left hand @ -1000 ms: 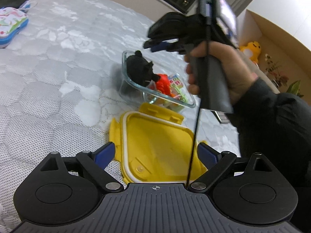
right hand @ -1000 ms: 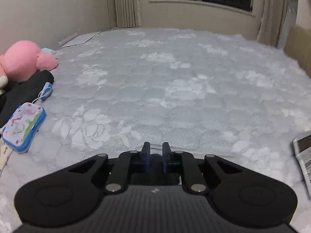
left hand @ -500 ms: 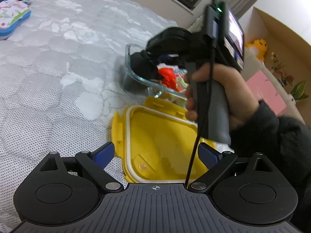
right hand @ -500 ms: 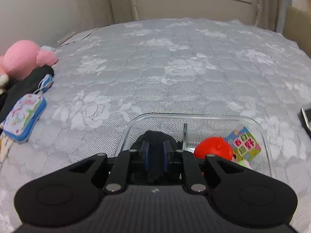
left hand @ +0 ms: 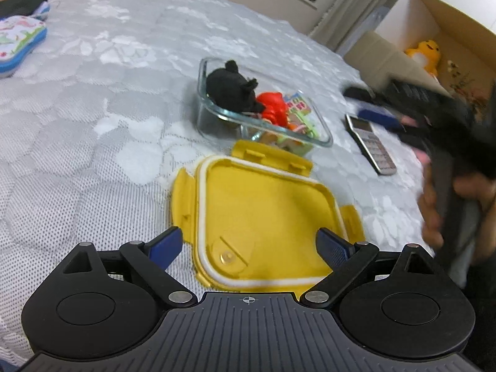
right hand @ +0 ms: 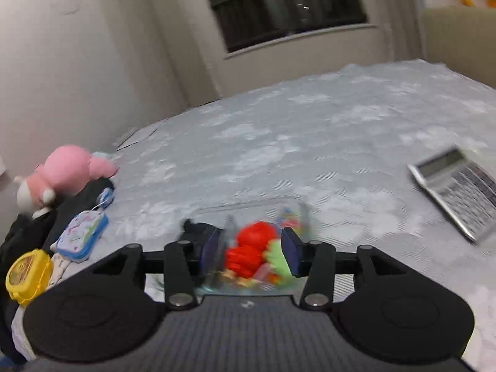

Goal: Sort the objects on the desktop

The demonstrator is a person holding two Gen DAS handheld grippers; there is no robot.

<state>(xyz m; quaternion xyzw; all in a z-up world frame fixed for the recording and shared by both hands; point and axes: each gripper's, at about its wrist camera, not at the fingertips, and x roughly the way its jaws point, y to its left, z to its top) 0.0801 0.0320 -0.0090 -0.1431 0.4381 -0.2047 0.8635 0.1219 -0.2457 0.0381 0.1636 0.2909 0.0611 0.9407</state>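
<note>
A glass container (left hand: pixel 322 138) sits on the bed with a black plush toy (left hand: pixel 231 88), a red toy (left hand: pixel 272 105) and colourful small items inside. A yellow lid (left hand: pixel 263 210) lies upside down just in front of it. My left gripper (left hand: pixel 248 245) is open, its blue fingers spread over the lid's near edge; contact is unclear. My right gripper (left hand: pixel 365 104), blurred and held by a hand (left hand: pixel 434 210), hangs to the right of the container, above a calculator (left hand: pixel 370 142). In the right wrist view my right gripper (right hand: pixel 251 248) has its jaws opening with nothing gripped; the red toy (right hand: pixel 251 248) shows beyond them.
A pink plush (right hand: pixel 71 170), a dark cloth (right hand: pixel 77 201), a patterned pencil case (right hand: pixel 82 238) and a yellow round box (right hand: pixel 28 276) lie at the bed's left. The calculator (right hand: pixel 458 186) lies to the right. An open cardboard box (left hand: pixel 412 40) with a yellow toy stands beyond the bed.
My right gripper swung from above the container to the right, toward the calculator, and its jaws came apart. My left gripper edged slightly closer to the yellow lid, still open.
</note>
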